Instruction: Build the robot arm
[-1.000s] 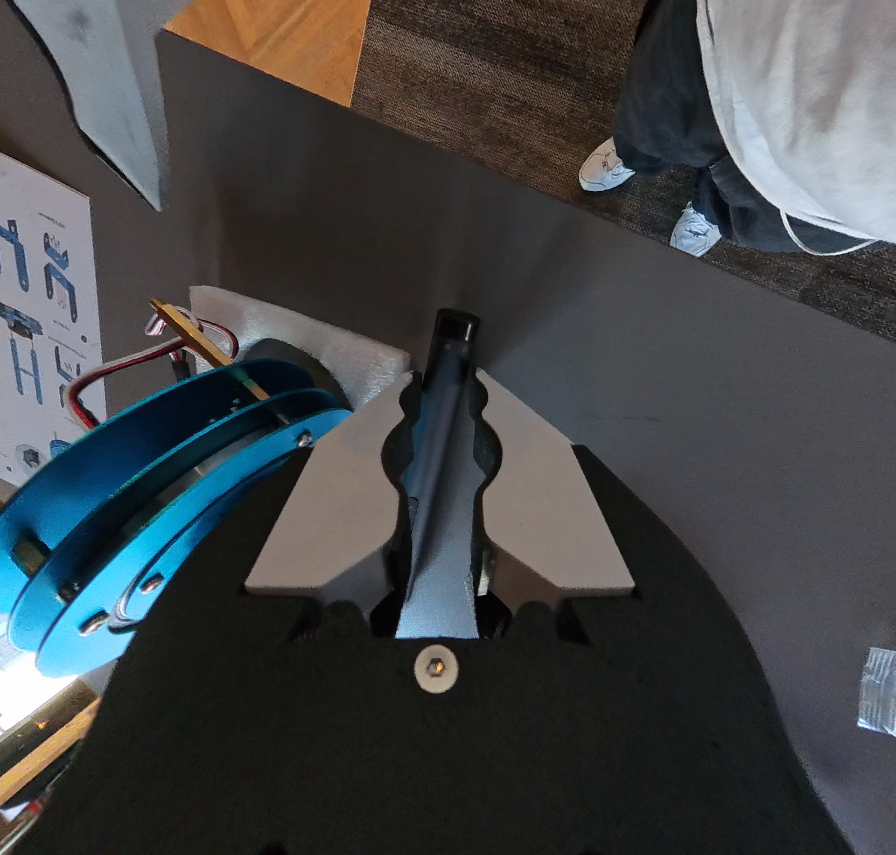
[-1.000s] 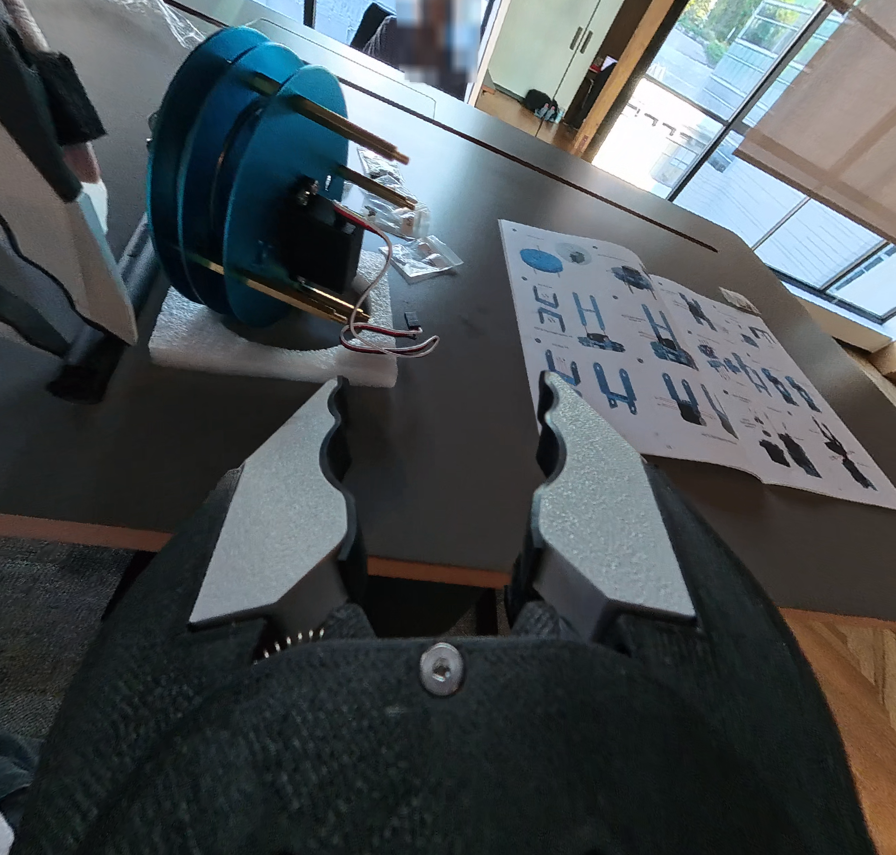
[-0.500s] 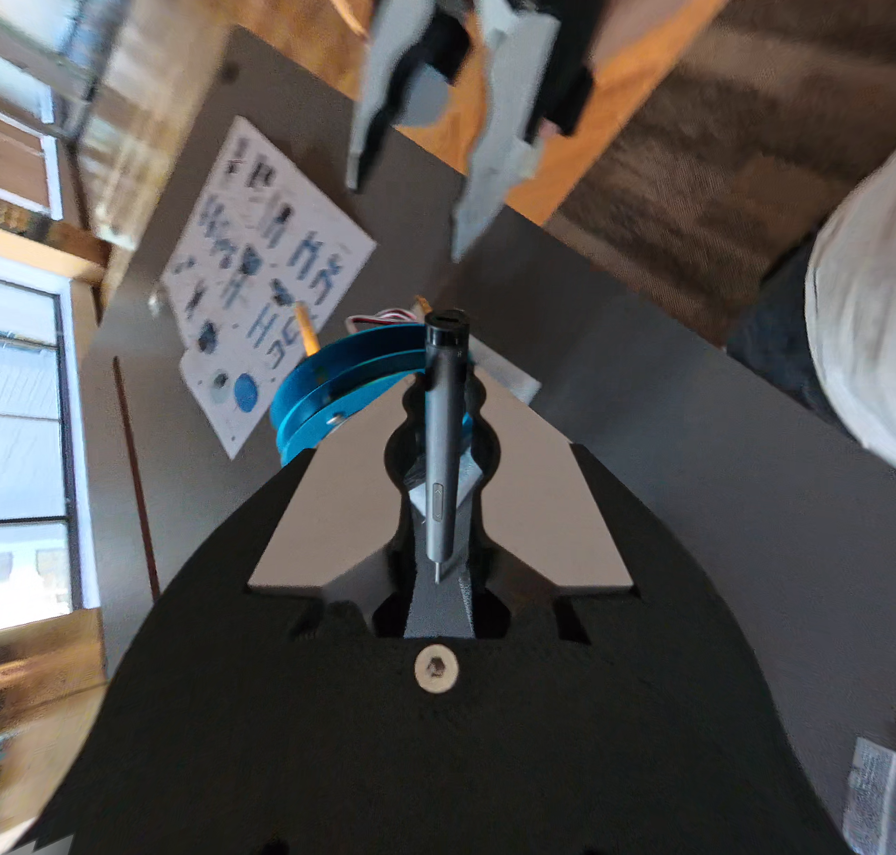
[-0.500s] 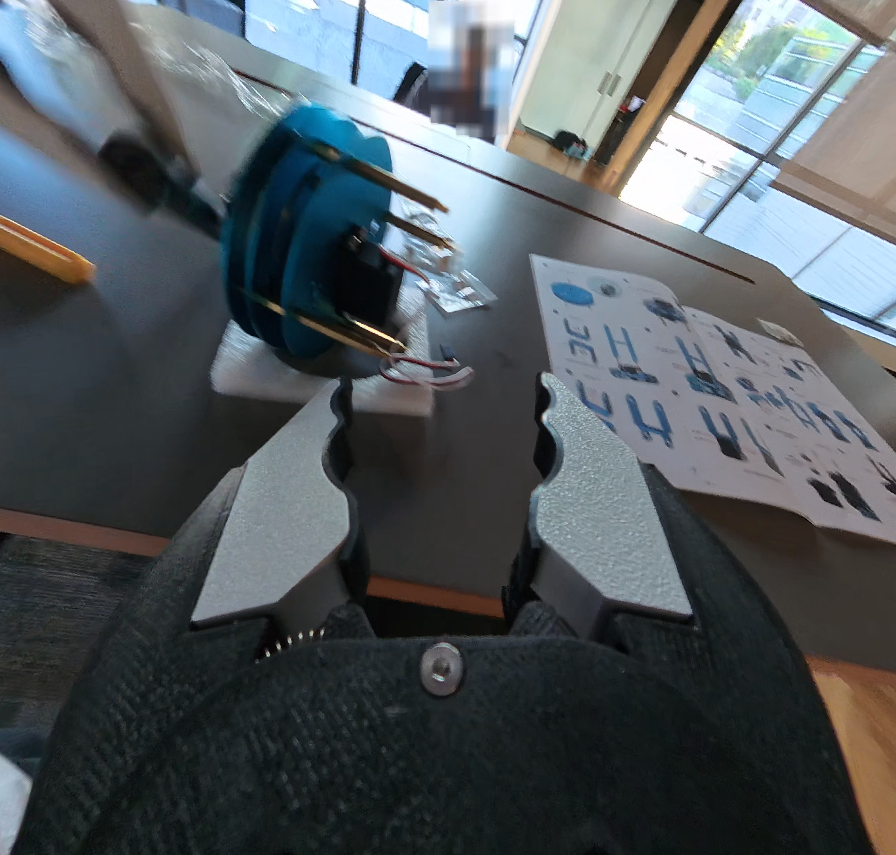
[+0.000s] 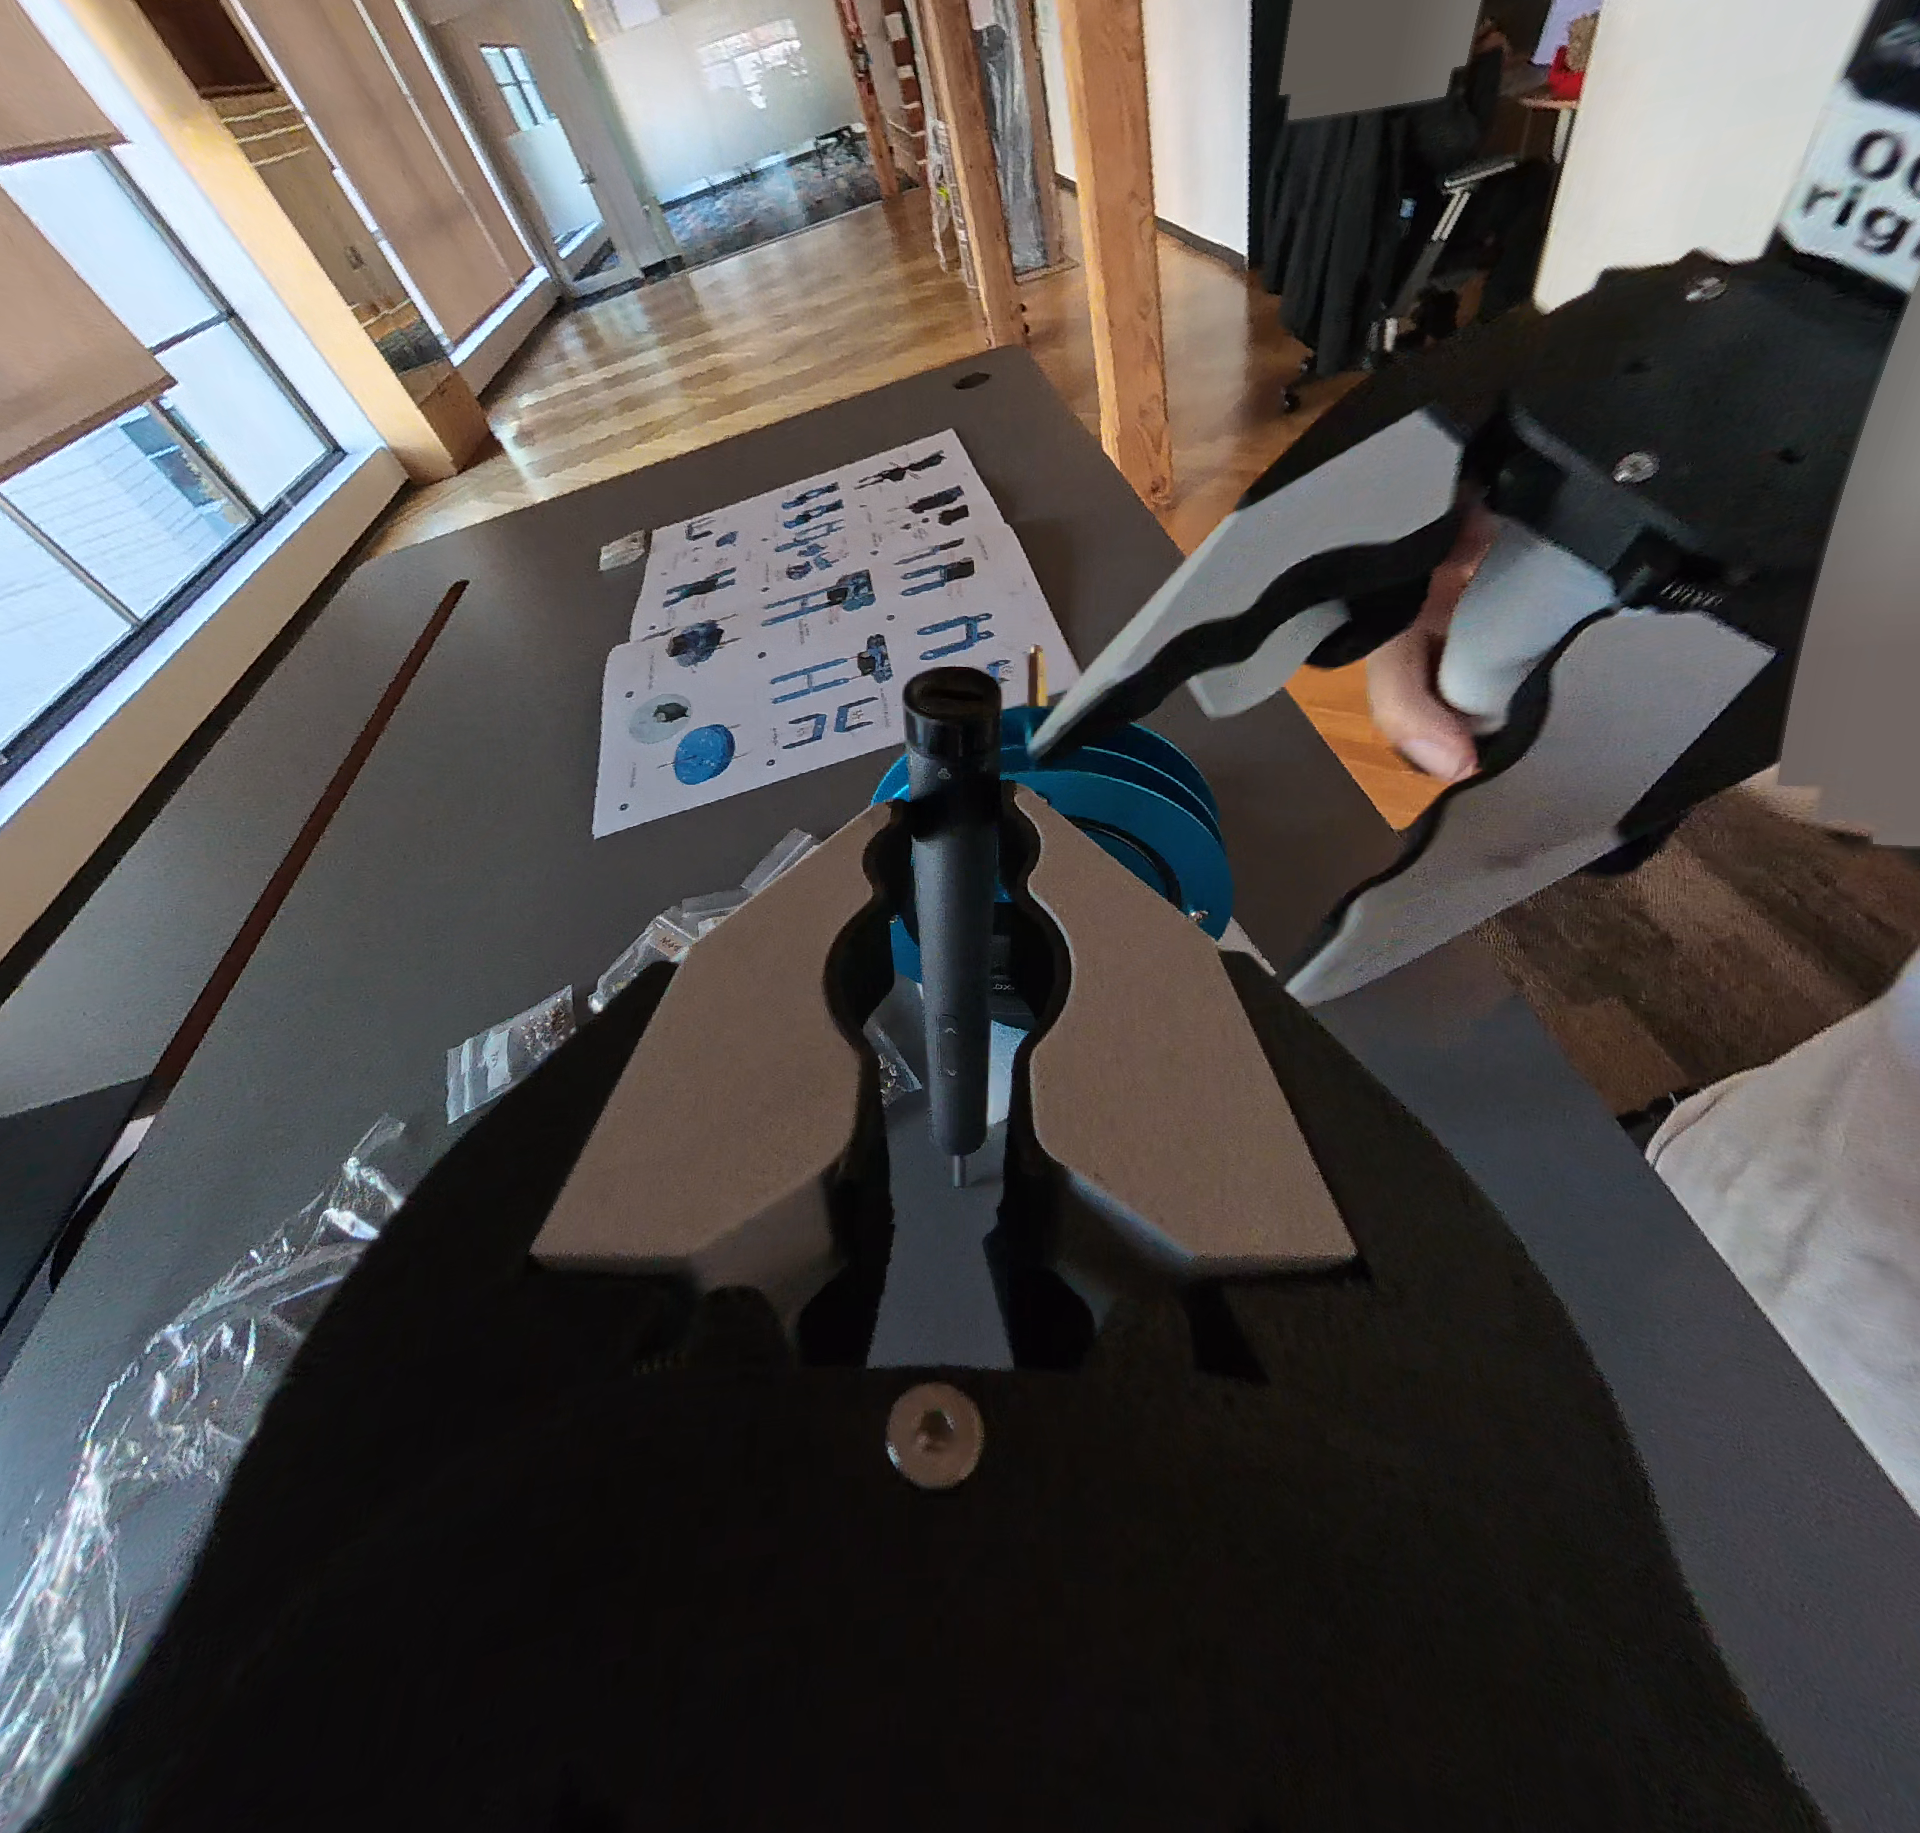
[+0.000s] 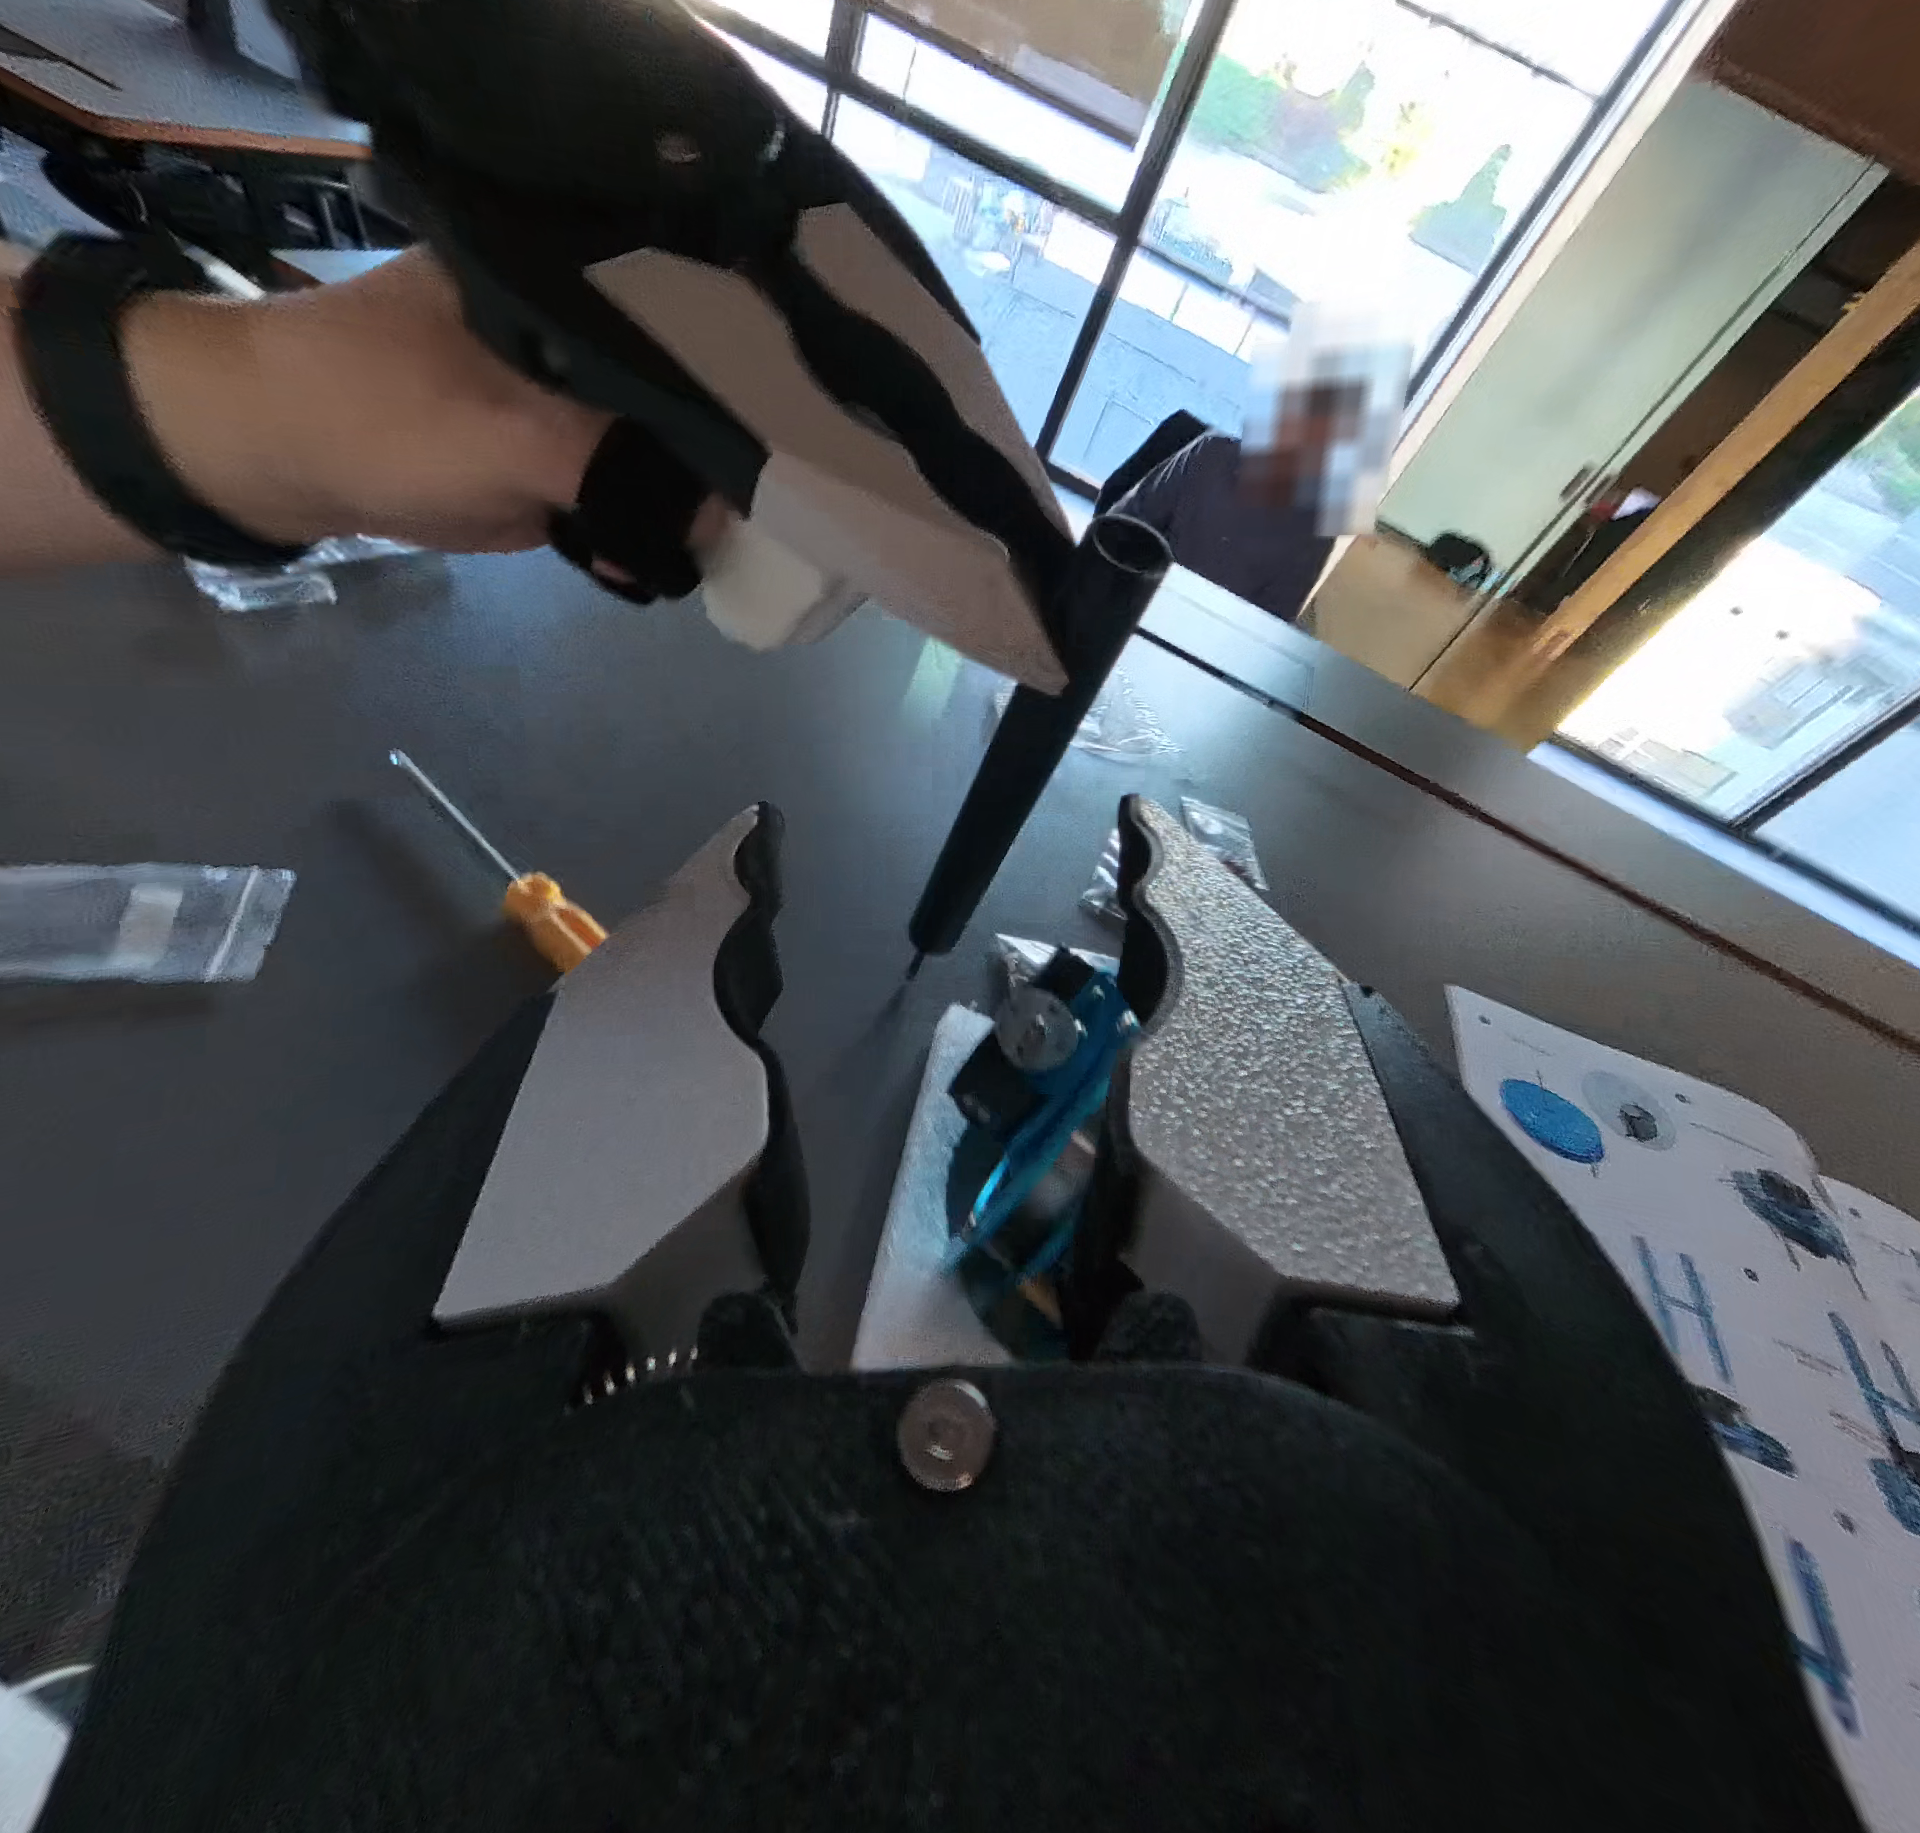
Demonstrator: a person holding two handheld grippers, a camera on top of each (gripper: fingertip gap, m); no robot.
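Note:
My left gripper is shut on a dark grey pen-shaped power screwdriver, bit end toward the camera. In the right wrist view the left gripper holds that screwdriver tilted, its tip just above the dark table. My right gripper is open, and a blue disc assembly on white foam lies between its fingers. In the left wrist view the open right gripper hovers over the blue assembly.
A printed instruction sheet lies beyond the assembly and also shows in the right wrist view. An orange-handled screwdriver and a clear bag lie to the left. Small part bags and crumpled plastic wrap lie nearby. Less than 4 cm separates the two grippers' tips.
My left gripper swung up from pointing down at the table to facing along it, still holding the screwdriver. My right gripper moved in over the blue assembly, still open.

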